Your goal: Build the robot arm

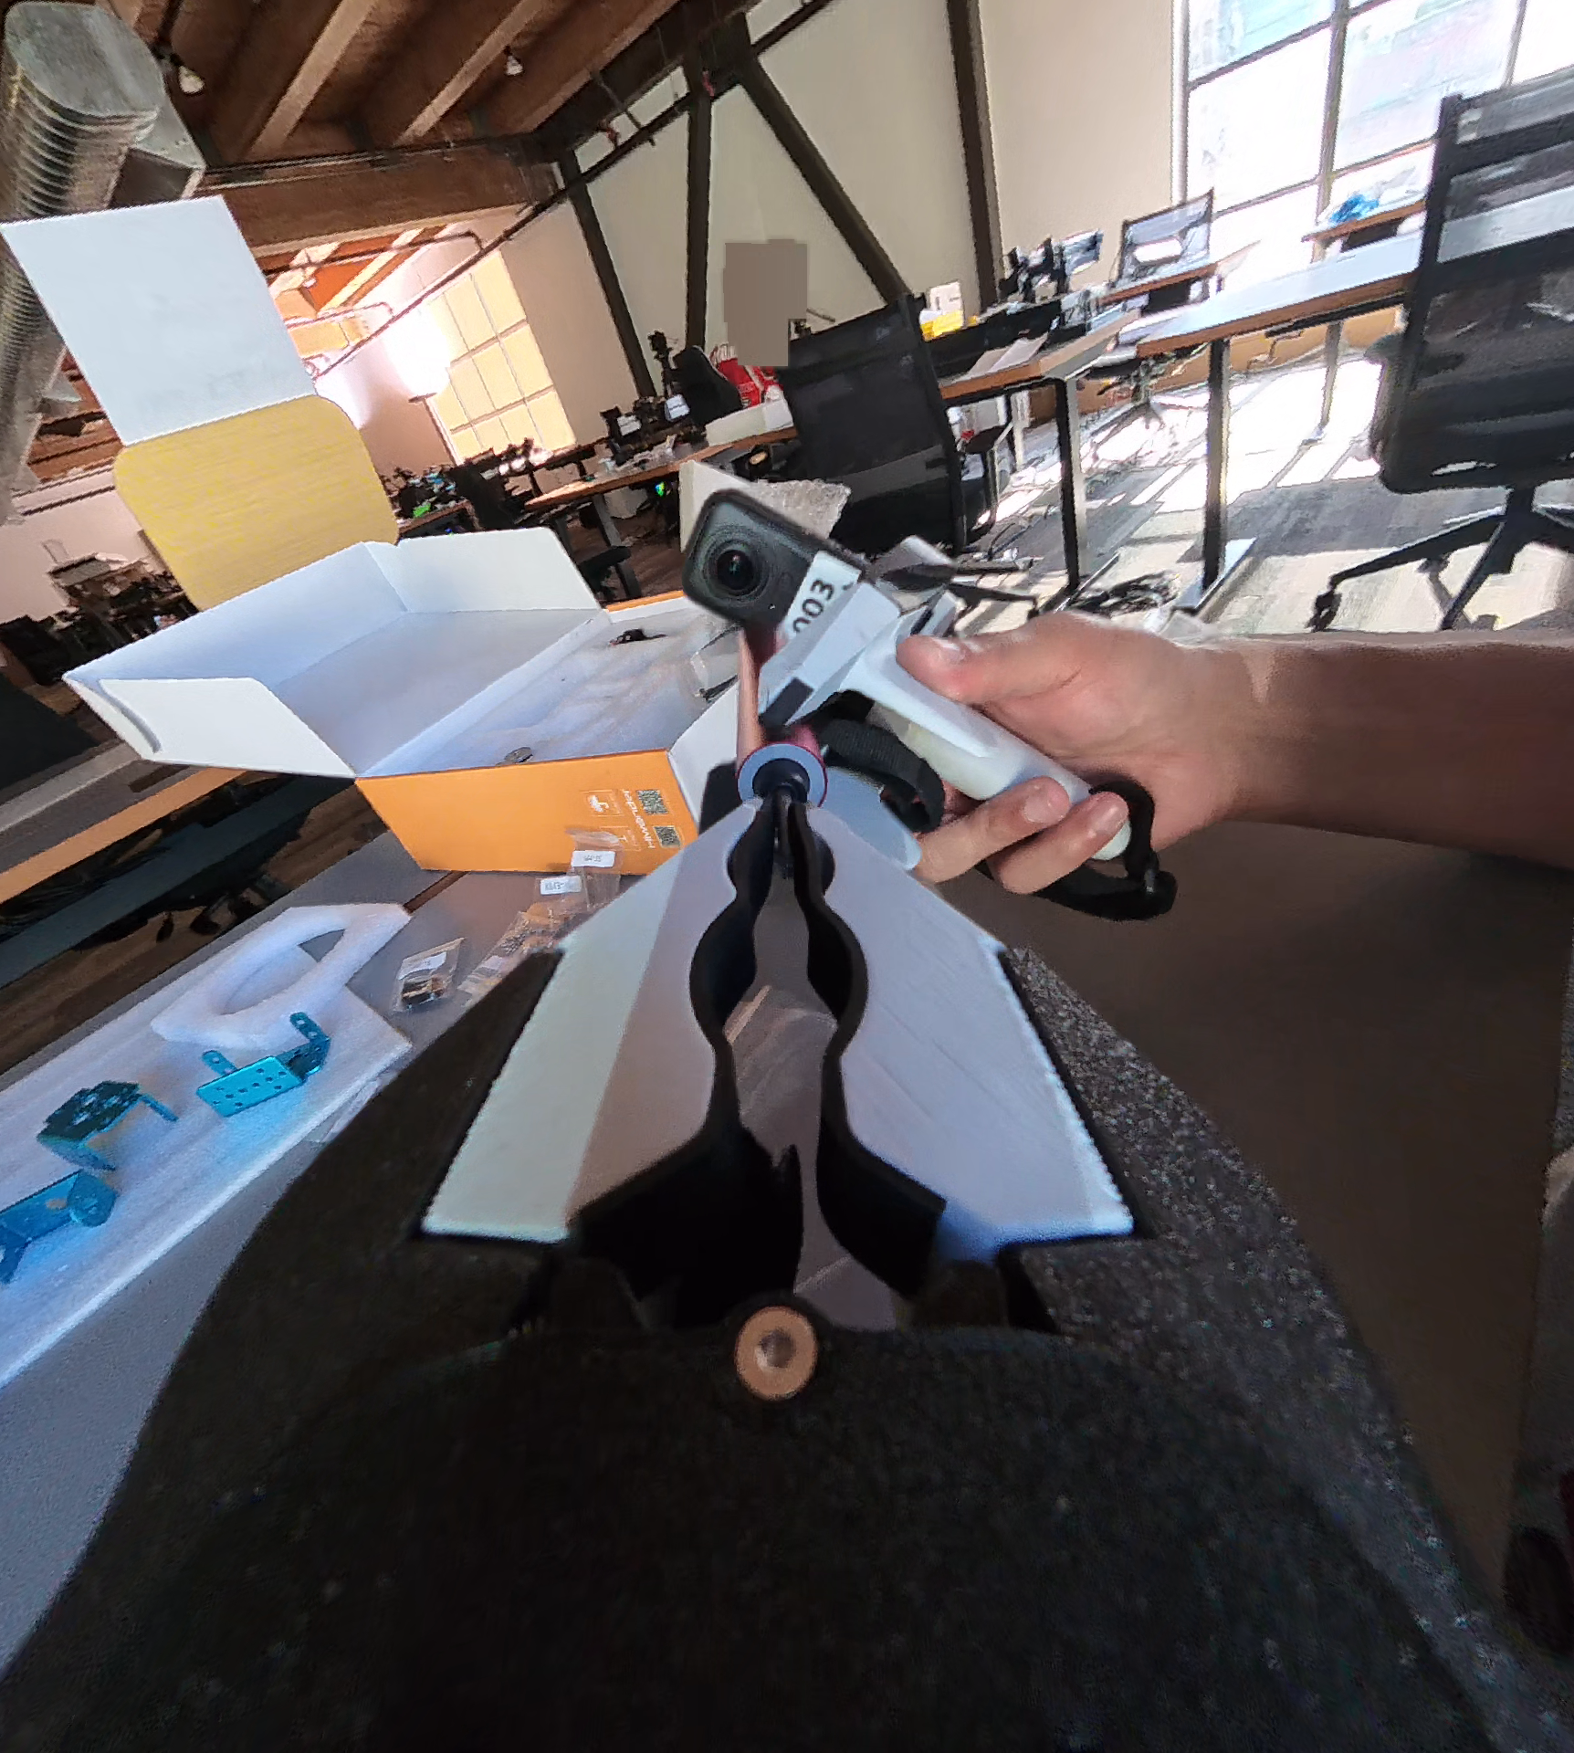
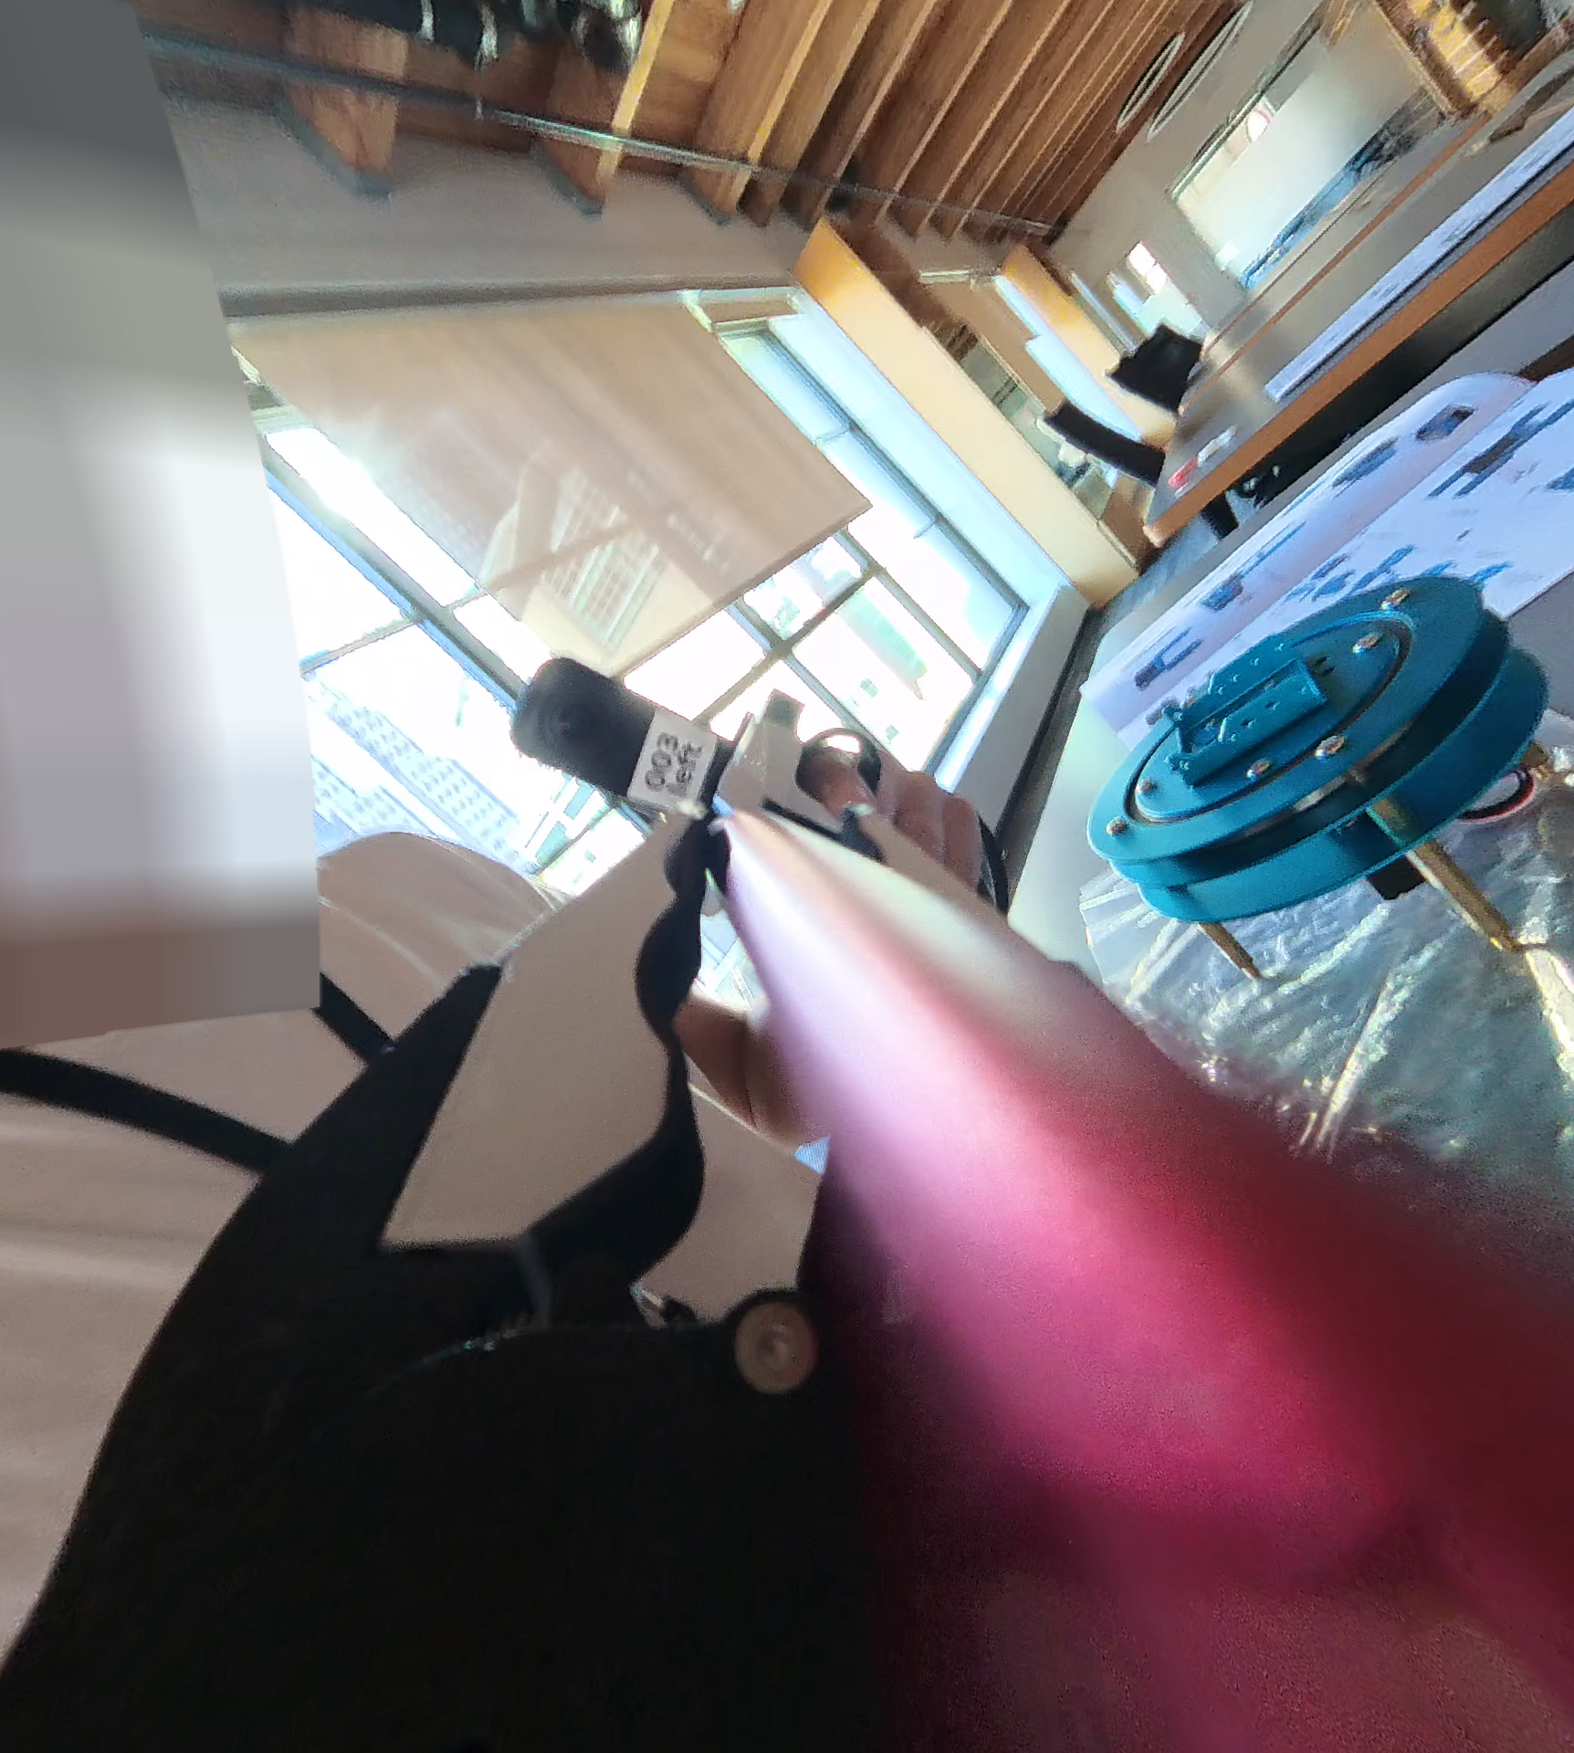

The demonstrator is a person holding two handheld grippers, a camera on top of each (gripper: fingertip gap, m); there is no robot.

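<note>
My left gripper (image 1: 781,818) has white fingers with black pads. Its tips are shut on the dark tip of a maroon screwdriver (image 1: 781,773), seen end-on. My right gripper (image 1: 764,711), held by a hand (image 1: 1077,730), grips that screwdriver by its body. In the right wrist view the screwdriver (image 2: 1001,1186) runs forward as a blurred maroon shaft beside my right gripper (image 2: 726,854). One white finger (image 2: 556,1072) shows; the other is hidden behind the shaft. The left gripper (image 2: 726,797) meets the tip there. Both are held in the air above the table.
An open orange and white box (image 1: 518,816) stands behind the grippers. Blue metal brackets (image 1: 261,1081) lie on white foam at the left, near small parts bags (image 1: 427,977). A teal round assembly (image 2: 1314,749) stands on clear plastic wrap (image 2: 1333,1091). Office chairs (image 1: 1542,313) stand beyond. My left and right fingertips are right by each other.
</note>
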